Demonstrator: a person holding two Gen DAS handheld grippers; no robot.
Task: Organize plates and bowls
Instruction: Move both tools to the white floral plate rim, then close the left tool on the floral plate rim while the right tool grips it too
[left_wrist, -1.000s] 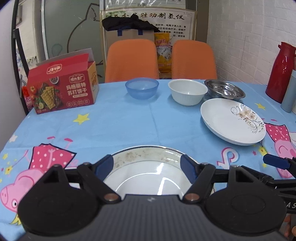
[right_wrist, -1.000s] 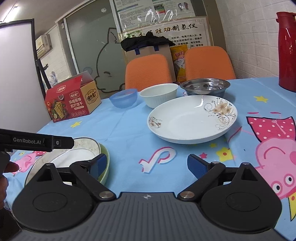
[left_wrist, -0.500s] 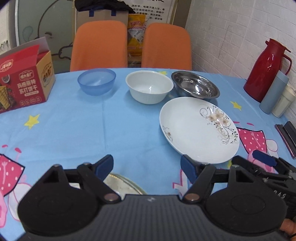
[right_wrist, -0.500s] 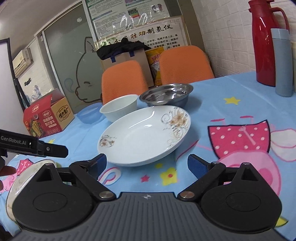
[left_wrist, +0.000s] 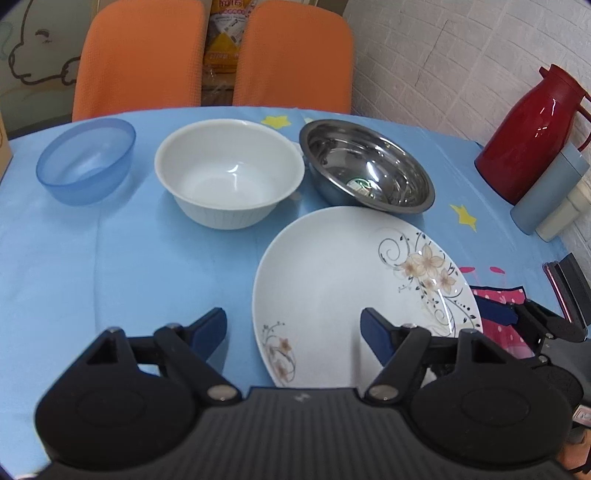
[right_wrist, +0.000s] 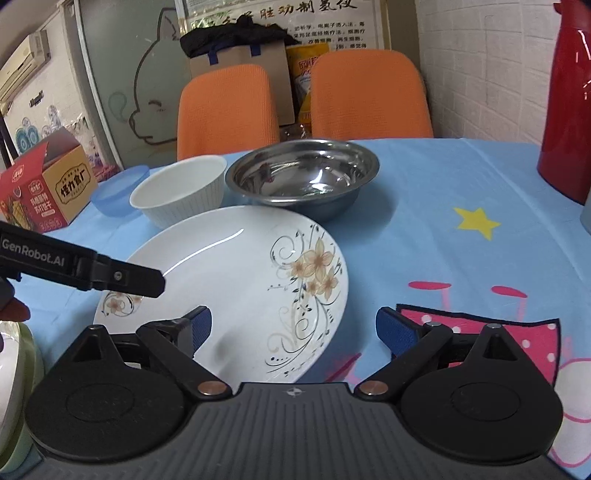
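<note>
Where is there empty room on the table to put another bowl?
Bare cloth lies in front of the blue bowl and white bowl, left of the flowered plate. It is crowded where that plate, the white bowl and the steel bowl meet.

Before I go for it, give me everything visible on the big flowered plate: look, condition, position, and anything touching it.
The flowered plate is a wide, shallow, glossy white dish, ceramic by its look, with beige blossoms and black scrolls on one side and a smaller sprig opposite. It lies flat, right side up and empty on the blue tablecloth, just in front of the white bowl and steel bowl. Whether it touches the steel bowl is unclear. Both grippers, left and right, hover open over its near edge, not gripping.
</note>
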